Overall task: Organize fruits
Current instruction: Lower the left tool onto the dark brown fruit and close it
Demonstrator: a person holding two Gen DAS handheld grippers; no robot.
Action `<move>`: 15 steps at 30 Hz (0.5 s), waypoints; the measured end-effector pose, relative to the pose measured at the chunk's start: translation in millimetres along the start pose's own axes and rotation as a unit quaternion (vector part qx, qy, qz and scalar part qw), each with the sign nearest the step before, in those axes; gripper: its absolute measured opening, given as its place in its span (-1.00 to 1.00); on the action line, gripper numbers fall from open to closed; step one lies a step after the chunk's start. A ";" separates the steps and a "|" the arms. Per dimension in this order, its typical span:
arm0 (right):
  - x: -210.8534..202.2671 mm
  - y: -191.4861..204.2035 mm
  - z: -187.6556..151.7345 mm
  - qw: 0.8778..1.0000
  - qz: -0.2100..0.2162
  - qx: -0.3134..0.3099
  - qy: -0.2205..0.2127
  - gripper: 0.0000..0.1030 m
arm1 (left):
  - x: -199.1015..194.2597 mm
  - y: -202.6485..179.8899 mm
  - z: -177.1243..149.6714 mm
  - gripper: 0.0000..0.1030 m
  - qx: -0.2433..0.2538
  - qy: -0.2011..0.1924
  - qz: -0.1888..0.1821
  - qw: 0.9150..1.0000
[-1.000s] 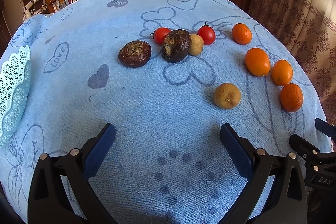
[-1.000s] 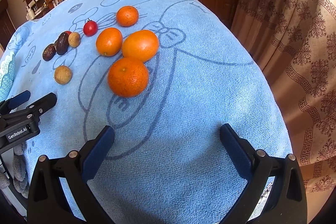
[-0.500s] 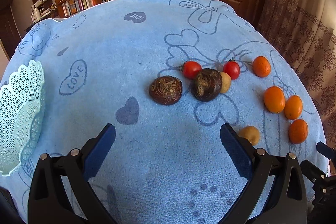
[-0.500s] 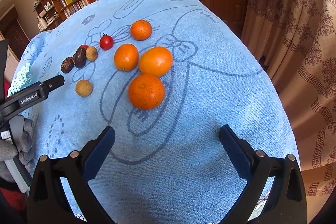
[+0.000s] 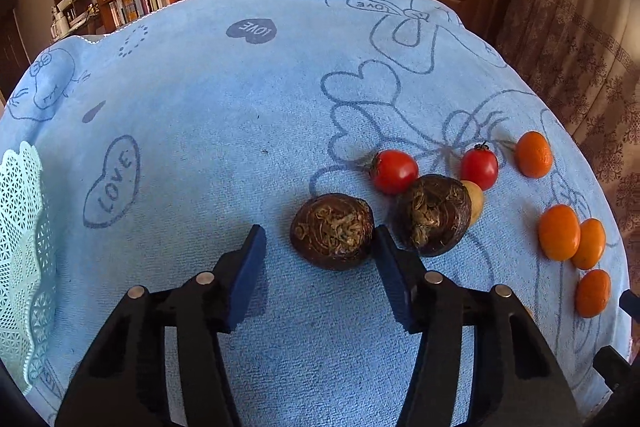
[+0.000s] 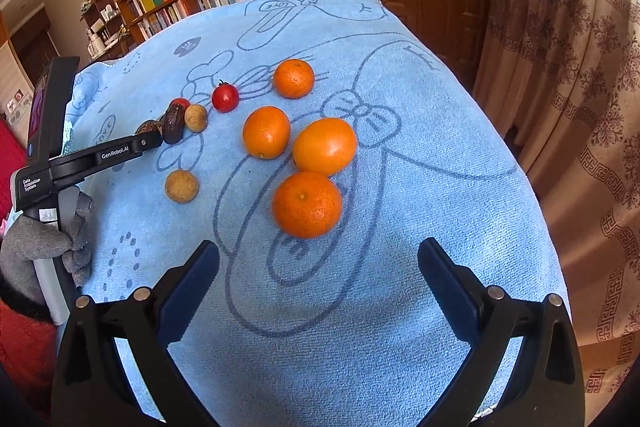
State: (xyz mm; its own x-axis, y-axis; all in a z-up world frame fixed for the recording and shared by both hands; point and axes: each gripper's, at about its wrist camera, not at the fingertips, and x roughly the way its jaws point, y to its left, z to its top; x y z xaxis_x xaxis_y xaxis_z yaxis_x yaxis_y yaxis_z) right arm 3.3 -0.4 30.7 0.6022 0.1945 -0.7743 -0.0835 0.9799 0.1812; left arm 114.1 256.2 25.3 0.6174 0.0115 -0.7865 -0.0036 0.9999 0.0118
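Half a second ago the left gripper (image 5: 320, 251) was well back from the fruit; now it has come up close to the near dark brown fruit (image 5: 332, 230). Its jaws are wide open, one on each side of that fruit. The right pad looks to be just touching it, and the left pad is apart from it. It is not held yet.

Just to the right sits a second dark brown fruit (image 5: 432, 215), touching a small tan fruit (image 5: 475, 201). Two red tomatoes (image 5: 394, 171) lie a bit farther off.

The right gripper (image 6: 318, 279) hangs wide open and empty, with the nearest of four oranges (image 6: 307, 203) just beyond it.

Far left, the pale green basket (image 5: 24, 251) shows no fruit in the part we can see. So I think the sorting has hardly begun, and all the fruit is still left on the blue cloth (image 5: 220, 99).
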 end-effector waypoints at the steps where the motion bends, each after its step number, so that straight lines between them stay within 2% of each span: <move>1: 1.1 -0.3 0.3 1.000 -0.001 0.001 0.001 0.91 | 0.2 -1.2 -0.2 0.04 0.001 -0.002 -0.001 1.000; 5: 4.7 0.9 1.0 1.000 -0.007 0.002 0.003 0.89 | -0.8 -0.8 0.2 -0.17 -0.001 -0.013 -0.015 1.000; 10: 7.1 0.6 3.5 1.000 -0.019 0.011 0.002 0.79 | -11.7 6.9 -5.4 -0.18 -0.022 -0.034 -0.016 0.999; 15: 13.8 3.9 11.8 1.000 -0.025 0.012 0.003 0.59 | -29.3 13.1 -12.4 -0.18 -0.033 -0.055 -0.006 0.998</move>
State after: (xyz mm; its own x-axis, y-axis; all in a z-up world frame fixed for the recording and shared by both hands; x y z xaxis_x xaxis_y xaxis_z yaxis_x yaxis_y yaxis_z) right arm 20.6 5.6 27.8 0.6005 0.1456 -0.7863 -0.0350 0.9871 0.1561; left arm 86.2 269.0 40.9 0.7006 0.0025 -0.7136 -0.0449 0.9982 -0.0406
